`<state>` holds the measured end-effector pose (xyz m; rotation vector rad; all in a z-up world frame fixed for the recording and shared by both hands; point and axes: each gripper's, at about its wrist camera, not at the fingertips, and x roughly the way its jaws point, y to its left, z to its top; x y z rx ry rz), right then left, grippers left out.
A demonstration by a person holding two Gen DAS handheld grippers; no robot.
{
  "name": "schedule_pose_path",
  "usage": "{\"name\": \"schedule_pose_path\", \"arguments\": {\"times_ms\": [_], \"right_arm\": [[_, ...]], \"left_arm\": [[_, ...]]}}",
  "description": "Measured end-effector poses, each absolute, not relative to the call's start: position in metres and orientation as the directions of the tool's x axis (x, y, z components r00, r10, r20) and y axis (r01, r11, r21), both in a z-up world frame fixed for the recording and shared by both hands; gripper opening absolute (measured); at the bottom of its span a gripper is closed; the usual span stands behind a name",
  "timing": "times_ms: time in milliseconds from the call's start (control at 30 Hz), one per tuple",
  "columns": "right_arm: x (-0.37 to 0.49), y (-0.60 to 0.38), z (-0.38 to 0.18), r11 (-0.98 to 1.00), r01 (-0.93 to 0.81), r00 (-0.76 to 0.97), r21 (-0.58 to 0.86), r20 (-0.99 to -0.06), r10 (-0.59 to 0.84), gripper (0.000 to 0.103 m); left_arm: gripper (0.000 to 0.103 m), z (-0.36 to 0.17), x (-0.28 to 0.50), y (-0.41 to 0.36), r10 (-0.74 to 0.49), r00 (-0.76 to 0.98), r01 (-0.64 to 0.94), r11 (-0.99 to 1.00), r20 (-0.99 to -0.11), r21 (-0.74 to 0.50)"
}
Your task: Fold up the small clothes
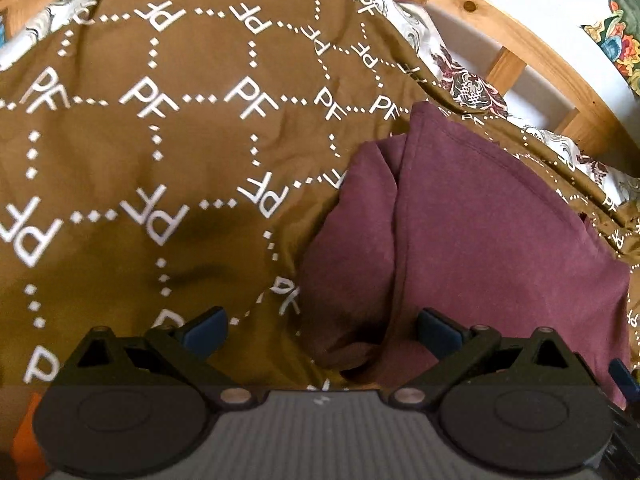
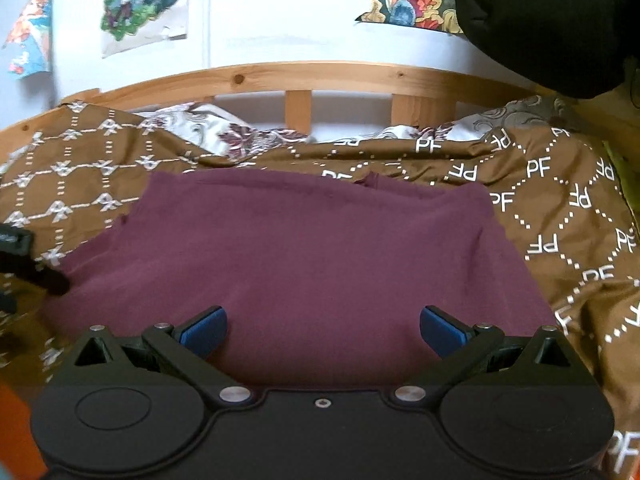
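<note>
**Maroon cloth folded on the brown cover, both tongs released**

Maroon fabric, the small garment (image 2: 304,256), lies folded into a rough rectangle across the centre of the right wrist view, flat on a brown bedcover (image 2: 560,216) printed with white dotted lines and "PF" letters. Its far edge runs nearly straight through the middle of the frame, with a small raised tuck near the centre; its right edge slants down toward the lower right. The right gripper (image 2: 323,326) hovers over the near edge, its blue pads spread wide with nothing between them.

In the left wrist view the garment (image 1: 480,248) fills the right half of the frame, with a seam running top to bottom and a loose fold bulging at its left side. The left gripper (image 1: 322,326) is likewise spread apart and empty, poised above the garment's lower left border. Bare bedcover (image 1: 160,140) stretches across the whole left half of that frame, wrinkled but unoccupied.

A wooden bed rail (image 2: 300,76) bounds the far side, with a patterned white sheet (image 2: 248,132) showing just before it.
</note>
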<state>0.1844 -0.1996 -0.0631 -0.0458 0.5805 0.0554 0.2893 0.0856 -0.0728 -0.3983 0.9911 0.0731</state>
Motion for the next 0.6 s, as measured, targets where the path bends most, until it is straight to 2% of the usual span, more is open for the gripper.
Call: {"name": "schedule_pose_path", "arguments": {"times_ms": [133, 333, 600], "right_arm": [[0.200, -0.193, -0.077, 0.994, -0.088, 0.836, -0.065, -0.547, 0.038, 0.102], [0.203, -0.180, -0.093, 0.983, -0.142, 0.796, -0.114, -0.603, 0.045, 0.102], [0.204, -0.178, -0.095, 0.984, -0.141, 0.788, -0.112, -0.614, 0.043, 0.102]], "left_arm": [[0.102, -0.073, 0.298, 0.084, -0.074, 0.594, -0.259, 0.925, -0.801, -0.278], [0.102, -0.079, 0.318, 0.071, -0.069, 0.594, -0.221, 0.944, -0.802, -0.245], [0.102, -0.083, 0.318, 0.057, -0.031, 0.599, -0.165, 0.973, -0.801, -0.160]]}}
